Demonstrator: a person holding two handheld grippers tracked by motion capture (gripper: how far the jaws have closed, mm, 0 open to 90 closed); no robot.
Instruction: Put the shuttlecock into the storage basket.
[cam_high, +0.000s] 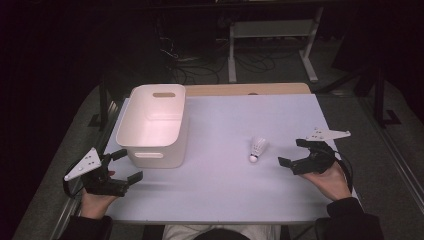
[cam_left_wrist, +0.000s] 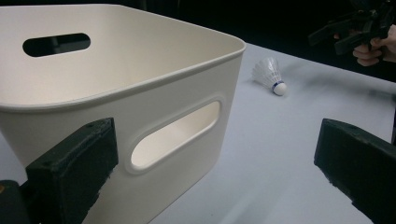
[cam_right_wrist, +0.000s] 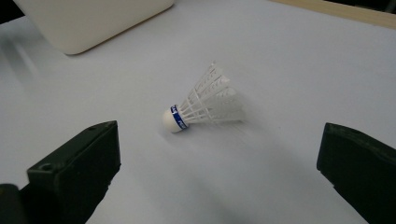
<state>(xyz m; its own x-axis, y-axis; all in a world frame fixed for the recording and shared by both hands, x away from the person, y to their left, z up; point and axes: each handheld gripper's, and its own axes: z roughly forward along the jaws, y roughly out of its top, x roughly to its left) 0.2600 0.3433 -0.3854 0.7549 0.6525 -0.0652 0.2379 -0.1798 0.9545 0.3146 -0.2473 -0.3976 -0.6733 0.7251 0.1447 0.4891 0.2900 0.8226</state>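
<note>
One shuttlecock (cam_high: 258, 148), one bin (cam_high: 154, 125)

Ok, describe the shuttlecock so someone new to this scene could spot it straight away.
Start at the white table. The big bin stands at its left; go right, toward the right gripper. Just before its open jaws lies the shuttlecock, on its side: small, with white feathers, a white cork tip and a blue band.
</note>
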